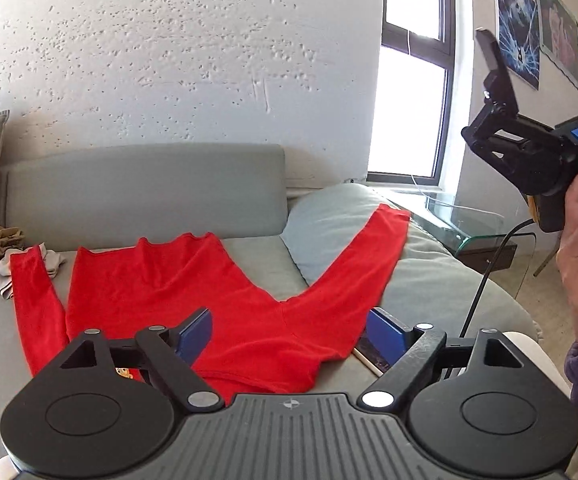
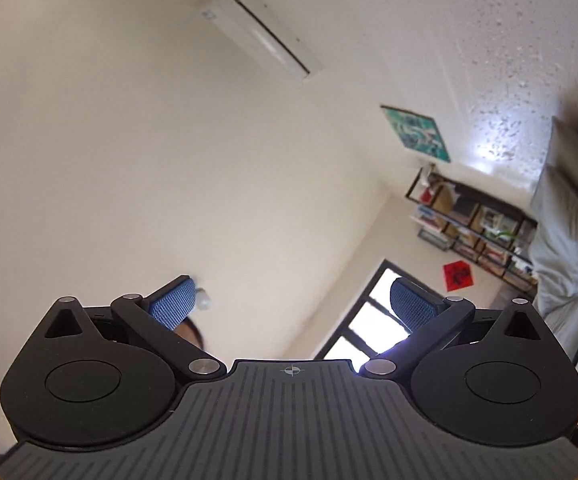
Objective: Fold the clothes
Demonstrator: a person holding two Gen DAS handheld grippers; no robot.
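Red garment (image 1: 193, 300) lies spread below the open left gripper (image 1: 289, 332).

1. A white, pitted plaster wall (image 1: 169, 48) rises behind a grey sofa (image 1: 145, 188).
2. A dark-framed window (image 1: 413, 80) glares with daylight; beside it stands a glass side table (image 1: 465, 220).
3. Two pictures (image 1: 537, 28) hang on the adjoining wall.
4. Overhead, a white air conditioner (image 2: 261, 30) is mounted high; a black open shelf unit (image 2: 473, 220) holds clutter.
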